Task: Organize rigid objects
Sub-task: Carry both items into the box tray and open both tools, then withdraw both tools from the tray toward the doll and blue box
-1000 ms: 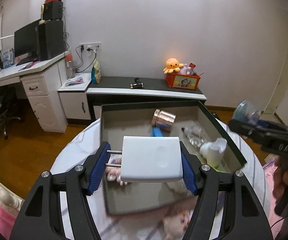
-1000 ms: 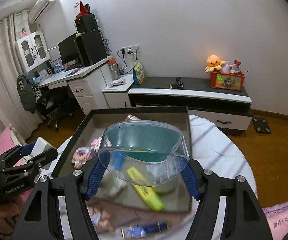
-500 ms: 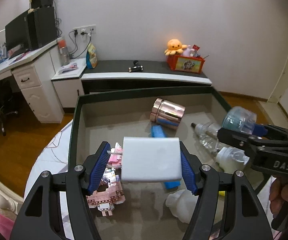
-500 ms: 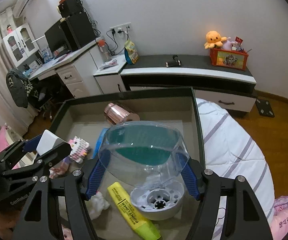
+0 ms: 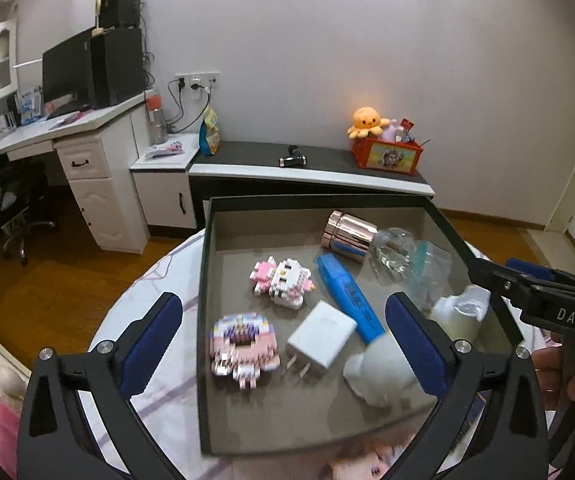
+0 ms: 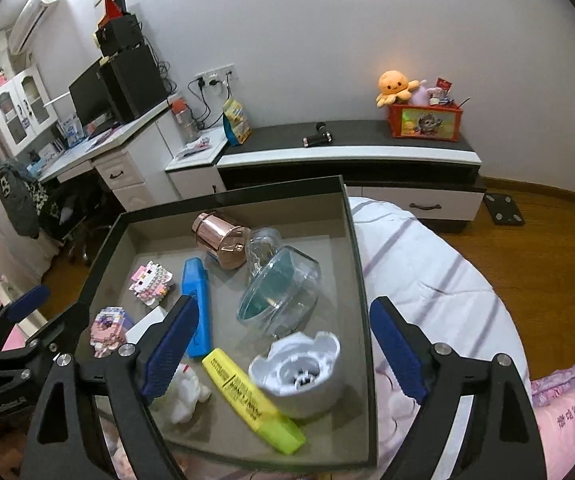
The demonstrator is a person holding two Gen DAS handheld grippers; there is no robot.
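Both grippers hang above the dark-rimmed tray, which sits on a striped white bedcover.

Left gripper: fingers spread wide, nothing between the blue pads. Its left pad overhangs the tray's left rim; its right pad sits over the tray floor towards the right side.

Right gripper: fingers spread wide, nothing held. Its left pad is over the tray floor, its right pad outside the right rim, over the bedcover.

Tray contents:
- White charger, prongs pointing at the near edge, lying flat near the middle, between the pink block model on its left and the blue marker on its right. Touching the marker or just beside it: cannot tell.
- Second block figure further towards the far edge, apart from the first.
- Rose-gold tin on its side near the far edge, against a clear bottle.
- Clear dome with teal inside tipped on its side, right of centre.
- White round base near the right rim, touching the yellow highlighter, which runs diagonally to the near edge.
- White figurine near the near-left corner.

Open floor: a strip along the far-left wall and another along the near edge. The right side is crowded.
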